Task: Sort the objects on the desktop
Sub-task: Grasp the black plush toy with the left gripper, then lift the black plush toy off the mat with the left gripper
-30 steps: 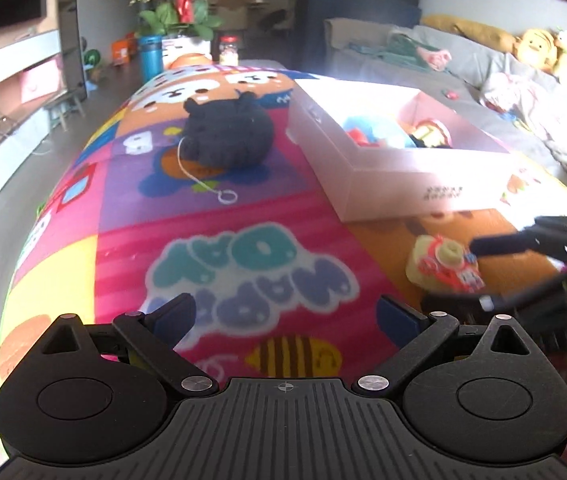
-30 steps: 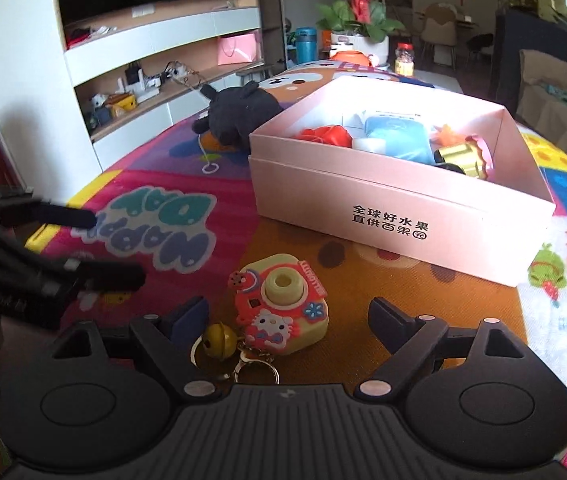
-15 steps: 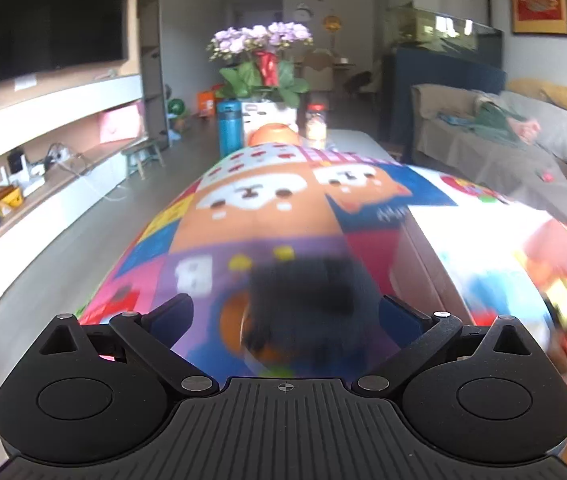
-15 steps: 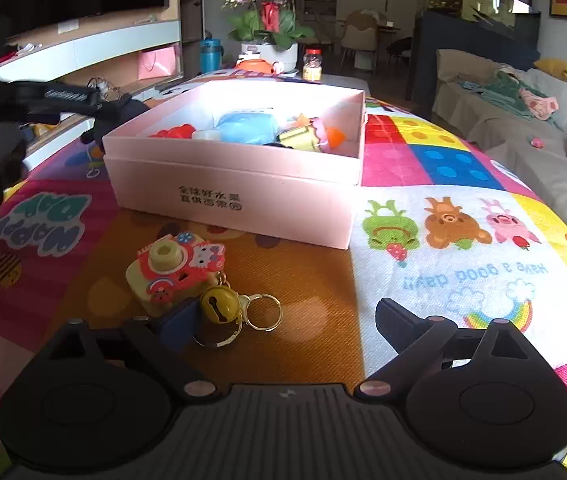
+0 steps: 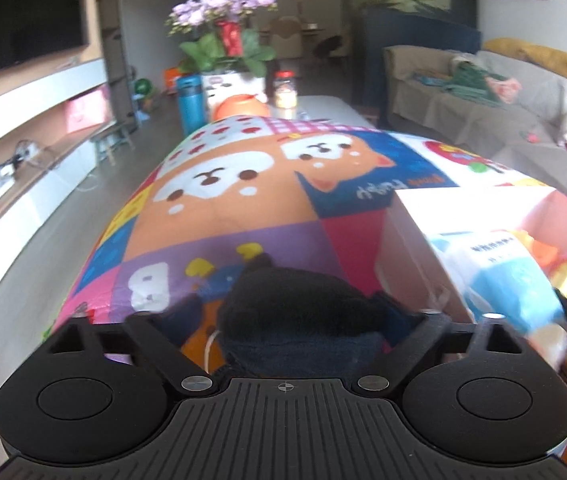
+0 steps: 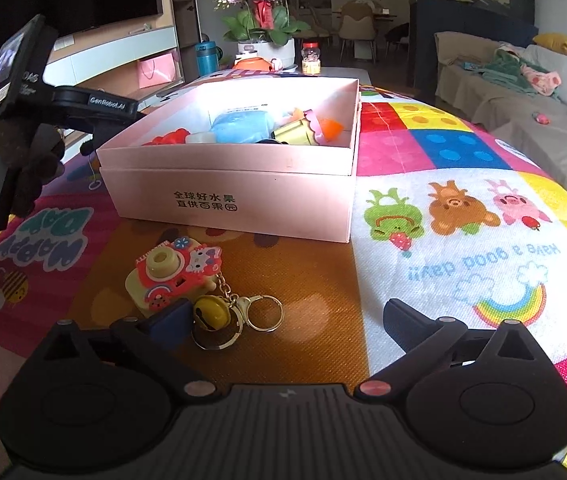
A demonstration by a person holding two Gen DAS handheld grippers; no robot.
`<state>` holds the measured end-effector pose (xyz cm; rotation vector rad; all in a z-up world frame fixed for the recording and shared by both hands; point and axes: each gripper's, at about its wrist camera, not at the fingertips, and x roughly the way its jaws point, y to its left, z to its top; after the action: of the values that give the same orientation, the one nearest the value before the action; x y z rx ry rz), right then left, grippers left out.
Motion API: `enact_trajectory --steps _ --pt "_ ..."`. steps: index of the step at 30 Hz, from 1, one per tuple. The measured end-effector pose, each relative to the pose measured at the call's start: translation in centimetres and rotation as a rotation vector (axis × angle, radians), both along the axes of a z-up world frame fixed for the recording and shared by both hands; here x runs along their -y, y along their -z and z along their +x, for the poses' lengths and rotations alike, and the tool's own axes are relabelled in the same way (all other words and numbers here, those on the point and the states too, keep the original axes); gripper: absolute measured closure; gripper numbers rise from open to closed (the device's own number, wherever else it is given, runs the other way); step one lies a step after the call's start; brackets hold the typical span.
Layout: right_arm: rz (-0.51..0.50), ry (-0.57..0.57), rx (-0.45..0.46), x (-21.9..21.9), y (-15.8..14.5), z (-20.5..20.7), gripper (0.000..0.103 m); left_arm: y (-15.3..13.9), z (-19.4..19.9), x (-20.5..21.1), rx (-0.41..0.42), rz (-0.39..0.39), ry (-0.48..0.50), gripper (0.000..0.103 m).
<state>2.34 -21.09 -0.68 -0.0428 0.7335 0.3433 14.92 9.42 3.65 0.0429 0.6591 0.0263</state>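
Observation:
A black plush toy [image 5: 299, 312] lies on the colourful mat between the fingers of my left gripper [image 5: 287, 316], which is open around it. The pink box [image 6: 235, 184] holds several toys, and its left wall shows in the left wrist view [image 5: 411, 236]. A toy camera keychain [image 6: 175, 272] with a yellow bell [image 6: 209, 312] lies in front of the box. My right gripper [image 6: 283, 320] is open and empty; its left finger [image 6: 167, 320] is beside the camera and bell. The left gripper also shows in the right wrist view [image 6: 63, 104].
A flower pot [image 6: 263, 40], a blue bottle [image 6: 206, 58] and a jar [image 6: 310, 60] stand at the table's far end. A sofa [image 6: 523, 92] is on the right and a TV shelf [image 6: 123, 64] on the left.
My left gripper has moved forward from the front of the mat to the black plush toy, which now sits between its fingers. My right gripper has shifted right, so the camera lies at its left finger.

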Motion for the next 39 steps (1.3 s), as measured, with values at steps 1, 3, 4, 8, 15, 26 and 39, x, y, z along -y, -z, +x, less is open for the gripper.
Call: enact_trajectory --steps 1,3,4,8,15,26,39 --pt "0.005 0.000 0.000 0.1 0.0 0.0 0.002 -0.1 -0.6 0.0 0.002 -0.002 0.014 0.021" --pt "0.014 0.002 0.000 0.2 0.0 0.0 0.002 -0.3 -1.7 0.0 0.002 0.013 0.031 0.024" --pt "0.017 0.004 0.001 0.2 0.0 0.0 0.002 -0.4 -2.4 0.0 0.002 0.018 0.039 0.024" --pt "0.030 0.015 0.005 0.5 -0.1 -0.1 0.002 -0.3 -6.4 -0.6 -0.022 -0.002 0.048 0.025" --pt "0.027 0.022 0.008 0.4 -0.1 -0.1 0.001 1.0 -13.6 -1.7 -0.074 0.045 0.100 0.007" --pt "0.003 0.037 0.013 0.3 0.0 -0.2 0.000 2.2 -10.9 -0.7 -0.005 0.061 0.071 0.003" --pt "0.017 0.033 0.000 0.4 0.1 0.1 0.000 0.5 -14.7 1.8 0.022 0.047 0.189 0.013"
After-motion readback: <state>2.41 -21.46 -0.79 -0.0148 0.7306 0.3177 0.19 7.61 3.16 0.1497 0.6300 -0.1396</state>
